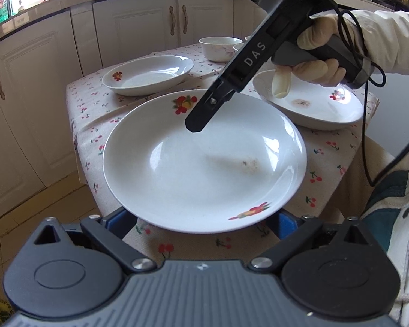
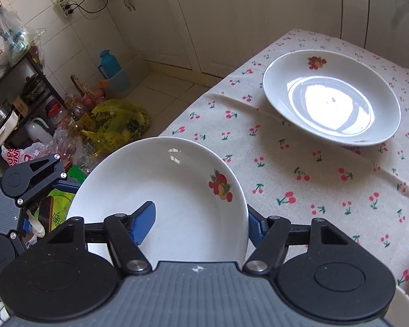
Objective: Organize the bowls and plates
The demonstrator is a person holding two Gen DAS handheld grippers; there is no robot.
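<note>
While the right hand-held gripper [image 2: 199, 226] is clamped on the big plate [image 1: 204, 160], one blue finger [image 2: 143, 223] lies on the plate's inside and the other sits outside the rim, so the rim is pinched btwn them. A gloved hand [image 1: 319, 62] holds that tool from the right, w/ a black cable hanging off the grip. The big plate is white w/ fruit prints on the rim and a faint brown smear in its hollow. It sits at the near edge of the surface [image 1: 327, 163] and juts out past that edge toward the camera. The left hand-held gripper [image 1: 204, 224] is spread wide, w/ its two blue fingers showing at either side under the plate's near rim. Can't tell if they touch it. A cherry-print cloth covers the surface. A second plate [image 1: 147, 75] rests toward the far left corner, apart from the big one. A third plate [image 1: 327, 111] sits by the right edge, partly behind the right tool. A white bowl [image 1: 218, 47] stands at the far edge w/ more bowls just beside it, mostly hidden. Bags and jars crowd the floor [image 2: 161, 100] beyond the left edge.
</note>
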